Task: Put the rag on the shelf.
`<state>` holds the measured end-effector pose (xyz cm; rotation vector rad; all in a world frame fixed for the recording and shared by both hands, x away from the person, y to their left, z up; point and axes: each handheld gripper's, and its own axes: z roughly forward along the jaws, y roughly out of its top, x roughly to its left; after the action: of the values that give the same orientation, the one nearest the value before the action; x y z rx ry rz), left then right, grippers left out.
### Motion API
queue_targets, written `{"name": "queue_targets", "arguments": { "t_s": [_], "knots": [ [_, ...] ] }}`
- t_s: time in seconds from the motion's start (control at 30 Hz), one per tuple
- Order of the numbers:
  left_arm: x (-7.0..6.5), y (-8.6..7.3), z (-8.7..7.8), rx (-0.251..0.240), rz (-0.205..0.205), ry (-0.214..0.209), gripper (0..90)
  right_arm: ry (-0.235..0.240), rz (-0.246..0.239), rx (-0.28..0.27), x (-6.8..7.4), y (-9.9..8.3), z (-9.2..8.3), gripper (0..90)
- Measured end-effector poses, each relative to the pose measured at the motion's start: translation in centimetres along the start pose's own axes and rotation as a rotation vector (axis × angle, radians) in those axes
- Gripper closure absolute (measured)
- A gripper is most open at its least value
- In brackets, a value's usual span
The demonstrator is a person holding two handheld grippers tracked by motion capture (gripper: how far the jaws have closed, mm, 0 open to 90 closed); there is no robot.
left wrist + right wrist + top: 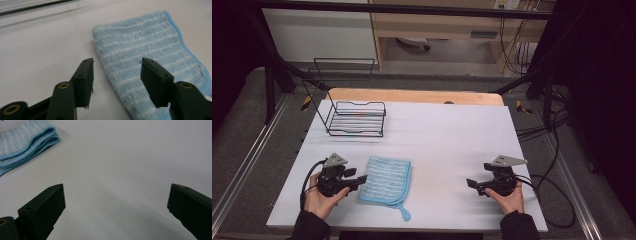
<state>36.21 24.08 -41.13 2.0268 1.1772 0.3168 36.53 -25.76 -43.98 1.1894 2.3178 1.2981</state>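
A folded cloth (385,181) lies flat on the white table (452,150), at about 7 o'clock from the table's middle. It is light blue with thin white stripes and a darker blue hem, folded into a rough square of several layers, with a small loop sticking out at its near corner. A black wire rack (356,118) stands upright at about 10 o'clock, well apart from the cloth, with a tall wire frame rising at its far left side.
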Motion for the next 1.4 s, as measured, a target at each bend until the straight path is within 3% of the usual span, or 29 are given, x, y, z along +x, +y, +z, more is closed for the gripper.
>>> {"name": "queue_targets", "arguments": {
  "t_s": [0.13, 0.23, 0.53, 0.8, 0.9, 1.0, 1.23, 1.4],
  "knots": [
    [1.0, 1.7, 1.9, 0.008, -0.003, 0.023, 38.8, -0.004, -0.003, 0.001, 0.0, 0.0, 0.0, 2.0],
    [1.6, 2.2, 3.2, 0.024, -0.019, 0.027, 40.6, -0.002, -0.004, 0.0, 0.0, 0.0, 0.0, 2.0],
    [2.1, 1.9, 5.4, 0.073, -0.051, -0.042, 67.1, -0.007, -0.01, 0.009, 0.0, 0.0, 0.1, 2.0],
    [1.6, 1.6, 5.0, 0.086, -0.05, -0.032, 83.4, -0.009, -0.009, 0.015, 0.0, -0.1, 0.1, 2.1],
    [1.4, 1.1, 4.3, 0.083, -0.042, -0.009, 83.6, -0.01, -0.013, 0.013, 0.1, 0.0, 0.0, 2.1],
    [1.6, 0.8, 4.1, 0.067, -0.037, -0.015, 82.5, -0.01, -0.01, 0.011, 0.1, 0.0, 0.1, 2.1],
    [2.4, 1.3, 5.0, 0.024, -0.056, -0.021, 70.4, -0.007, -0.02, 0.016, 0.1, 0.0, 0.3, 2.1],
    [2.5, 1.2, 5.5, 0.031, -0.057, -0.031, 70.7, -0.006, -0.02, 0.02, 0.1, 0.1, 0.3, 2.1]
  ]
}}
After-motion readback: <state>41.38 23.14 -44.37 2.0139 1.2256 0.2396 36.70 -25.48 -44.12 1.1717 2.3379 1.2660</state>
